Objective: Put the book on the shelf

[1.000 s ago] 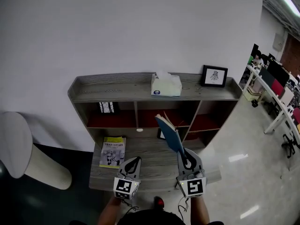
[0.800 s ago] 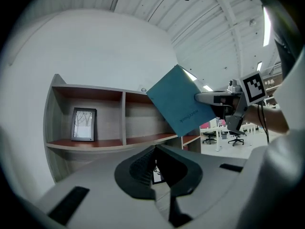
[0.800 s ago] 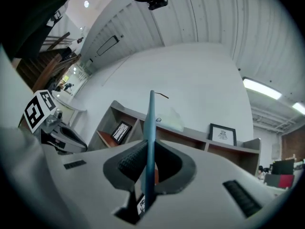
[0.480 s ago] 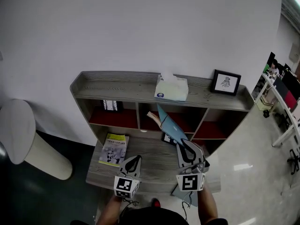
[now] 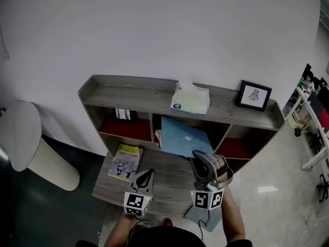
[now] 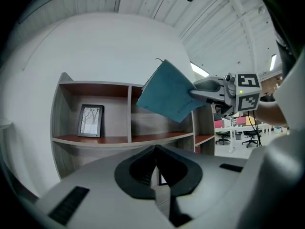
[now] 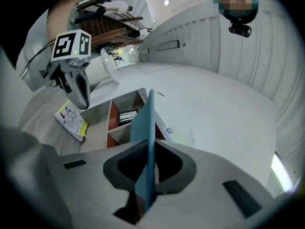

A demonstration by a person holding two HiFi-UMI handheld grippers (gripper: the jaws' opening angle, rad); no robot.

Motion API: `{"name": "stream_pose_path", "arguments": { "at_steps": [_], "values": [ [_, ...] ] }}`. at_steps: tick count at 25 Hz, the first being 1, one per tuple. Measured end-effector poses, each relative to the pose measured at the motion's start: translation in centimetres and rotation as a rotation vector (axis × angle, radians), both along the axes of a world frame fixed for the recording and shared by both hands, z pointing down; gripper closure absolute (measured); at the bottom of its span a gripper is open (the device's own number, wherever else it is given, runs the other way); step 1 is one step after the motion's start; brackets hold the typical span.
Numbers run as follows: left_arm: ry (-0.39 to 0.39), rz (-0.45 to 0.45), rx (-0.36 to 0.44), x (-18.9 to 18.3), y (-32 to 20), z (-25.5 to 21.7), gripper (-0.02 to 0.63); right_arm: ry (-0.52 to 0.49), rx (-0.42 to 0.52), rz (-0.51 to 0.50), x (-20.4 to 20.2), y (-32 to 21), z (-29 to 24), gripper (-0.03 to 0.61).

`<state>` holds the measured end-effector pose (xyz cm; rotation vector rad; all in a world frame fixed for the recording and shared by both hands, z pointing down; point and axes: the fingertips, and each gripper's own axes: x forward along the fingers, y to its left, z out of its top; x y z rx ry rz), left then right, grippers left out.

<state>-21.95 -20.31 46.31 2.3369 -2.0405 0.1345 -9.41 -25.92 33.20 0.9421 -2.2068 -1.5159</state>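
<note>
A thin blue book [image 5: 182,137] hangs in front of the middle compartment of the grey wooden shelf [image 5: 133,93], its cover facing up toward me. My right gripper [image 5: 199,158] is shut on its near edge. In the right gripper view the book [image 7: 145,128] stands edge-on between the jaws. The left gripper view shows the book [image 6: 167,97] tilted in the air before the shelf's divider. My left gripper [image 5: 144,178] is shut and empty, low over the desk surface [image 5: 169,176] to the left of the book.
A tissue box [image 5: 190,99] and a framed picture [image 5: 254,95] stand on the shelf top. A yellow-green booklet [image 5: 125,162] lies on the desk at left. A small frame [image 6: 90,120] stands in the left compartment. A white cylinder [image 5: 25,148] stands left of the desk.
The right gripper has carried the book forward and turned it from edge-on to cover-up, up to the middle compartment's opening. The left gripper has stayed put.
</note>
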Motion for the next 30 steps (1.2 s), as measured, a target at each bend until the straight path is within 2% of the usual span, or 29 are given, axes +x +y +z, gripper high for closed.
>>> {"name": "stream_pose_path", "arguments": {
  "at_steps": [8,18,30],
  "values": [
    [-0.002,-0.016,-0.001,0.6,-0.6,0.2,0.607,0.116,0.087,0.036,-0.3,-2.0,2.7,0.515],
    [-0.011,-0.031,-0.012,0.5,-1.2,0.4,0.607,0.208,0.033,0.05,-0.7,-4.9,8.1,0.515],
    [-0.013,-0.052,-0.037,-0.2,-2.3,1.1,0.607,0.295,0.001,0.043,-2.0,-7.5,12.0,0.514]
  ]
}}
